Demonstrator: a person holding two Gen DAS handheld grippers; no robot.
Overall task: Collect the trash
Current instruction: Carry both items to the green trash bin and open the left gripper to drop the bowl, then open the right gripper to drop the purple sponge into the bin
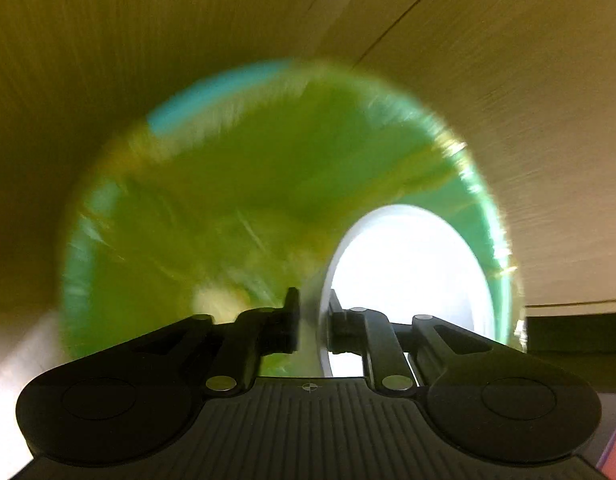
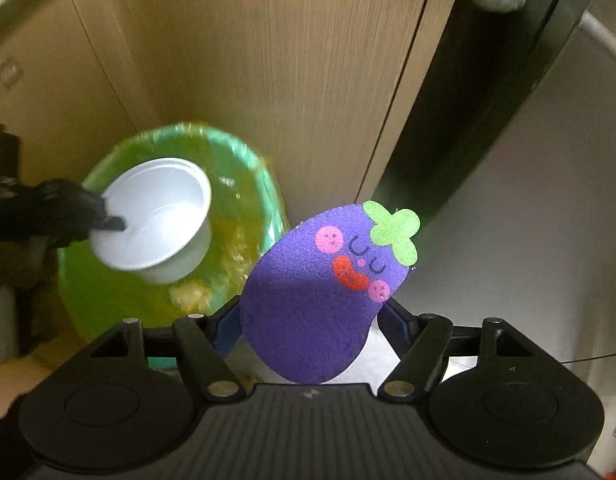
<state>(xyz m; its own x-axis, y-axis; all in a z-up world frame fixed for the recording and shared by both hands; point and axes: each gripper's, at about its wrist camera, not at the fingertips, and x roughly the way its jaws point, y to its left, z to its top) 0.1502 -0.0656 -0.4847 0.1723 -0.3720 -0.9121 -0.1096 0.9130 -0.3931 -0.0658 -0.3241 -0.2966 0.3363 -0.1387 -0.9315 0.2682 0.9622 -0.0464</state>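
bin [image 2: 264, 200]: round, lined with a glossy green bag, yellowish scraps at its bottom | cup [image 2: 156, 220]: white, smooth plastic, nothing inside, tilted above the bin | left gripper [image 1: 311, 320]: clamped on the cup's rim | right gripper [image 2: 308, 320]: gripping a sponge [image 2: 315, 296], purple, grainy, eggplant-shaped, beside the bin | cabinet [image 2: 268, 60]: wood-grain
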